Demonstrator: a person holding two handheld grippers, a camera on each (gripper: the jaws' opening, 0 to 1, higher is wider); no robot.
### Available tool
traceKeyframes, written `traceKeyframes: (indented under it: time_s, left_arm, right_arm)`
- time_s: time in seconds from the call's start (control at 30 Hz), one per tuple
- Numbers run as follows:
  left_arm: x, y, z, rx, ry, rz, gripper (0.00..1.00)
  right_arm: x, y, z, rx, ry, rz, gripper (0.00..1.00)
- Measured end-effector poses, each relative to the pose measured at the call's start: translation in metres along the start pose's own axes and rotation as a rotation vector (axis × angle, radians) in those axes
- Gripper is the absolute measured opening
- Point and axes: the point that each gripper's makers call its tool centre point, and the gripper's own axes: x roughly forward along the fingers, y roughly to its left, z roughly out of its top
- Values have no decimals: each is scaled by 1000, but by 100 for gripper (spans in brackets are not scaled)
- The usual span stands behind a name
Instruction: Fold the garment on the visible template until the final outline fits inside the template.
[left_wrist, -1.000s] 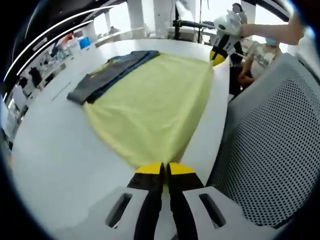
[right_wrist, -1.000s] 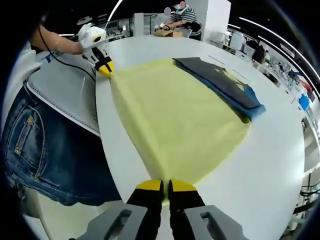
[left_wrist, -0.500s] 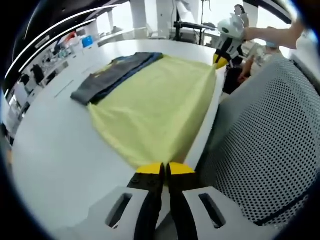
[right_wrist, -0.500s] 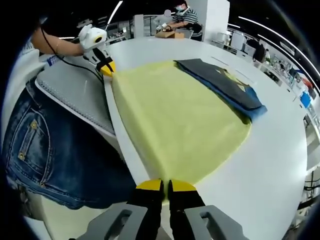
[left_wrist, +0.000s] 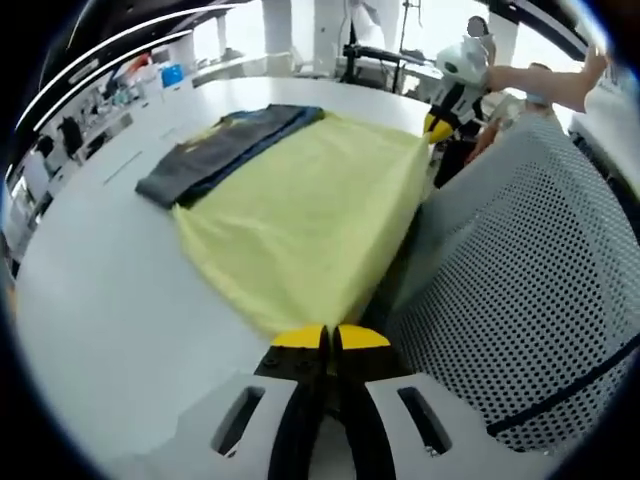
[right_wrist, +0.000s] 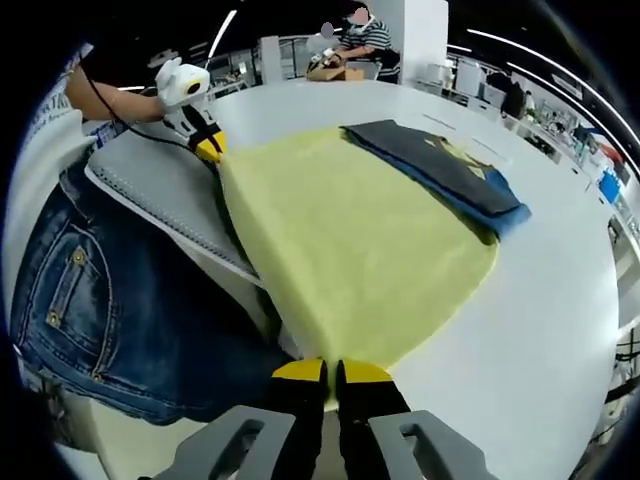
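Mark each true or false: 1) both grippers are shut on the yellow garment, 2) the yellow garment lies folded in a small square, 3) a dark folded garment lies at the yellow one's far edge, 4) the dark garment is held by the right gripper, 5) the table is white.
1) True. The left gripper and the right gripper each have their jaws closed on a corner of the yellow garment.
2) False. It is spread wide, pulled taut between the two grippers at the table's near edge.
3) True. The dark garment lies folded along the far side, partly over the yellow one.
4) False. Nothing grips it; it rests on the table.
5) True. The table is white.
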Motion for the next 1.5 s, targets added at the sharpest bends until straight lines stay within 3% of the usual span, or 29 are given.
traceKeyframes:
  time_s: [0.3, 0.53, 1.5]
  left_arm:
    - [-7, -3, -2, -26, -3, -20, 0]
    - [-15, 3, 13, 18, -7, -33, 0]
    - [-29, 86, 94, 139, -68, 45, 0]
  right_arm:
    - [-6, 9, 5, 0, 6, 29, 0]
    - [-14, -3, 20, -35, -8, 1, 0]
    - [-29, -85, 99, -154, -100, -128, 0]
